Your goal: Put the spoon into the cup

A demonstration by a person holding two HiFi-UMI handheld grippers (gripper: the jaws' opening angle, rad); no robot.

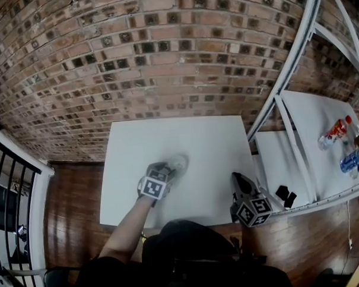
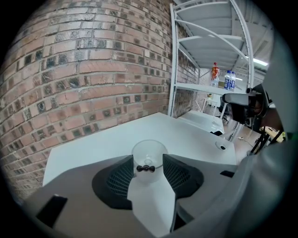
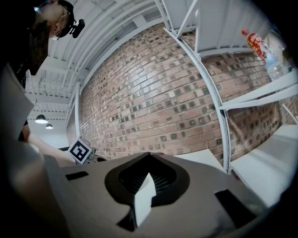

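Observation:
A clear plastic cup (image 2: 150, 149) stands upright on the white table (image 1: 167, 140). My left gripper (image 2: 148, 160) is open, and the cup sits between its fingertips with the black pads (image 2: 122, 175) beside its walls, not pressing. A small dark bow-shaped piece (image 2: 145, 168) shows at the cup's near rim; I cannot tell what it is, and no spoon shows plainly. In the head view the cup (image 1: 178, 163) is just ahead of the left gripper (image 1: 169, 170). My right gripper (image 1: 236, 179) hovers at the table's right front edge; in its own view the right gripper (image 3: 149, 155) is shut with nothing in it.
A brick wall (image 1: 164, 57) runs behind the table. A white metal shelf (image 1: 298, 140) stands at the right and carries bottles (image 1: 336, 131). A black railing (image 1: 14, 177) is at the left. The floor (image 1: 75, 198) is dark wood.

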